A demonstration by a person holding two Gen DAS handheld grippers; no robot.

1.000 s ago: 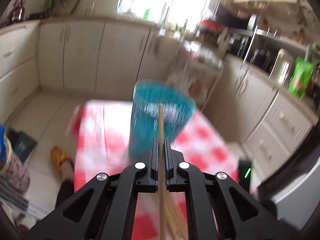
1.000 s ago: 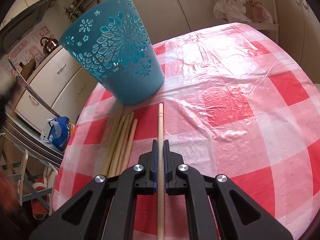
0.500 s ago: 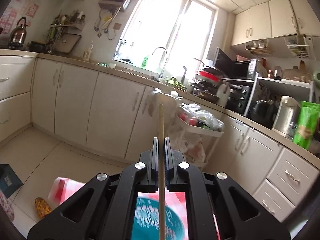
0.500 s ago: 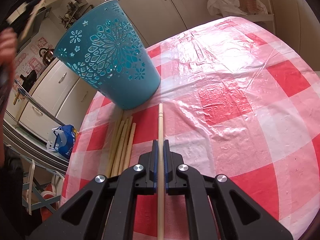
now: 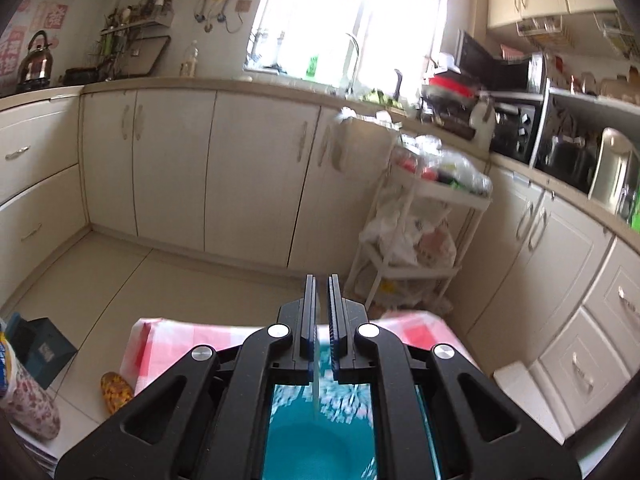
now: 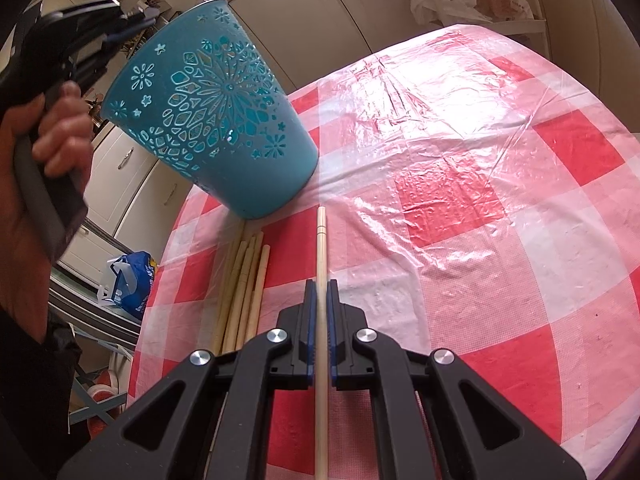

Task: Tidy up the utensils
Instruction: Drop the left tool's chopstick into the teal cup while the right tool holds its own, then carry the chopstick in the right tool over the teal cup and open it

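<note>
A teal cut-out bucket [image 6: 212, 120] stands on the red-and-white checked table [image 6: 460, 184]; its inside also shows in the left wrist view [image 5: 320, 440]. My left gripper [image 5: 321, 312] is above the bucket's mouth, jaws slightly parted, and a blurred wooden chopstick [image 5: 316, 376] is dropping between them into the bucket. It also shows in the right wrist view [image 6: 132, 20]. My right gripper [image 6: 321, 300] is shut on a wooden chopstick [image 6: 321, 240] a little above the table. Several loose chopsticks [image 6: 240, 280] lie by the bucket's base.
The table's left edge is close to the loose chopsticks. Beyond it are cream cabinets [image 5: 172, 168], a white rack with bags [image 5: 416, 240], and a blue bag on the floor [image 6: 132, 280].
My left gripper has risen over the bucket, tilted forward and let go of its chopstick, which is falling in. My right gripper holds its chopstick nearly still.
</note>
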